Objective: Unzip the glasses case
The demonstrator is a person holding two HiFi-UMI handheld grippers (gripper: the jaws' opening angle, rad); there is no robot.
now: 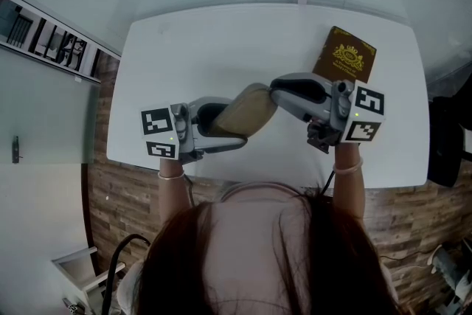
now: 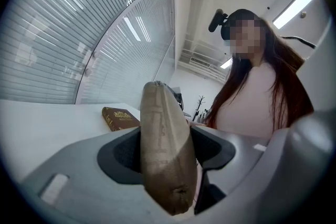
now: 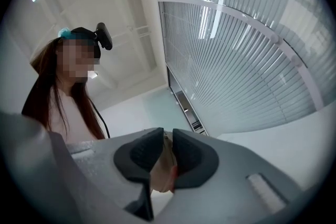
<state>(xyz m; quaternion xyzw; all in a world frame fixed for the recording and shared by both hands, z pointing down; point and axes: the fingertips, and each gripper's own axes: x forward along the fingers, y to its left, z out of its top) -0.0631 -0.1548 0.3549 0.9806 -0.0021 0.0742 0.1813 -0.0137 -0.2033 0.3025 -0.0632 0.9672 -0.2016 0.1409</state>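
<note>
I hold the tan glasses case (image 1: 247, 111) in the air over the white table (image 1: 221, 33), between the two grippers. My left gripper (image 1: 214, 127) is shut across the case's wide body. In the left gripper view the case (image 2: 160, 139) stands on edge between the dark pads, at the left gripper (image 2: 165, 150). My right gripper (image 1: 279, 91) meets the case's other end. In the right gripper view the right gripper (image 3: 164, 157) has its jaws almost together on a thin tan edge of the case (image 3: 163, 173). I cannot make out the zip pull itself.
A brown book (image 1: 345, 55) with a gold emblem lies at the table's far right, also in the left gripper view as the book (image 2: 119, 117). A dark object (image 1: 445, 144) stands off the table's right edge. Wooden floor shows below the near edge.
</note>
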